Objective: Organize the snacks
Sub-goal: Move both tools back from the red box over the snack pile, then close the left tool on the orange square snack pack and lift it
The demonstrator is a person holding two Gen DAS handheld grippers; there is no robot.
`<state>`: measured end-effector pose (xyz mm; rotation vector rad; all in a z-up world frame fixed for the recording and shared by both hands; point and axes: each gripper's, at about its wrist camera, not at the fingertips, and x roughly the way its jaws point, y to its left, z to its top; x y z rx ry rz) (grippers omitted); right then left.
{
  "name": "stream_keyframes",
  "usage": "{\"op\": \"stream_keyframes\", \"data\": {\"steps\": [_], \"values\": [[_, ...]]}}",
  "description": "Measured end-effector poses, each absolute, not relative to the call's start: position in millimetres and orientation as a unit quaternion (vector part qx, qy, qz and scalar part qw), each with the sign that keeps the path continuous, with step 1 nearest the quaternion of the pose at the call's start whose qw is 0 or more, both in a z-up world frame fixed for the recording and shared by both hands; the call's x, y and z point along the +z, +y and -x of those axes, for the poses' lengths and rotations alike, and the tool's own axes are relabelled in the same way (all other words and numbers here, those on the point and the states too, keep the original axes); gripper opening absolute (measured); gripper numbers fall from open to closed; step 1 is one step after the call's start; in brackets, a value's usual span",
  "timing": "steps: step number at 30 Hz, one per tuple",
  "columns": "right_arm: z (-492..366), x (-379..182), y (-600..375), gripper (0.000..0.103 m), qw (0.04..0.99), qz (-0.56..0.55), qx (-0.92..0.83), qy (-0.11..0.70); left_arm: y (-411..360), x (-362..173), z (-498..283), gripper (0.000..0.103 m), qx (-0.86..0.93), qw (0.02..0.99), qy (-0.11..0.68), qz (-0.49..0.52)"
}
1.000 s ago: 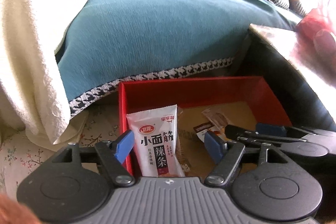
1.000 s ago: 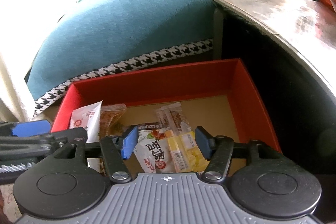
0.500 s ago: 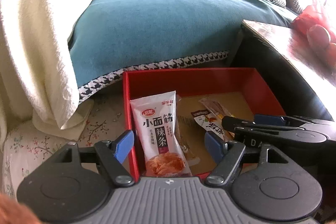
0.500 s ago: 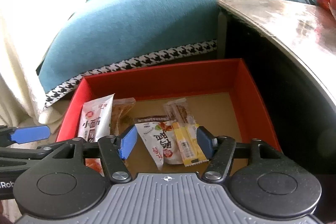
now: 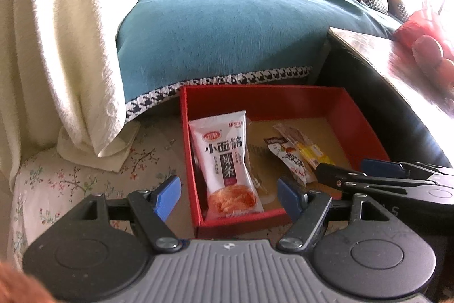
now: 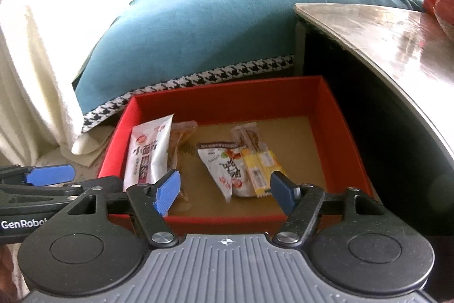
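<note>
The fingers [image 5: 170, 196] of the left gripper [image 5: 229, 196] and of the right gripper [image 6: 225, 190] are spread wide, holding nothing, above the near edge of the red box [image 6: 326, 104] (on the floor), where the snack packets [image 6: 235, 165] lie.

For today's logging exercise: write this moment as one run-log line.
left gripper: open, empty | right gripper: open, empty | both above red box near edge | snack packets in box: white packet, yellow bar
</note>
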<state>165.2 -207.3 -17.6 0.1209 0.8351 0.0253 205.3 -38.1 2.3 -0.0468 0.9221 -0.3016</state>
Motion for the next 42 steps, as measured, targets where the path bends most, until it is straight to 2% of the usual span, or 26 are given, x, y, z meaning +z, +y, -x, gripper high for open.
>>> {"op": "stream_keyframes", "data": {"steps": [19,22,25,39,42], "values": [[-97,-30,-183,0.080,0.887,-0.049,0.030,0.458,-14,-20,-146,0.068,-0.159,0.859,0.487,0.006],[-89,-33,-179,0.087,0.884,-0.048,0.041,0.464,-17,-32,-138,0.068,-0.150,0.852,0.502,-0.011],[-80,-34,-176,0.087,0.882,-0.041,0.043,0.467,-23,-42,-132,0.068,-0.152,0.846,0.511,-0.023],[-69,-38,-193,0.087,0.879,-0.055,0.038,0.471,-34,-80,-148,0.075,-0.124,0.828,0.547,-0.019],[-69,-40,-192,0.087,0.877,-0.048,0.044,0.476,-36,-82,-149,0.073,-0.118,0.830,0.543,-0.032]]}}
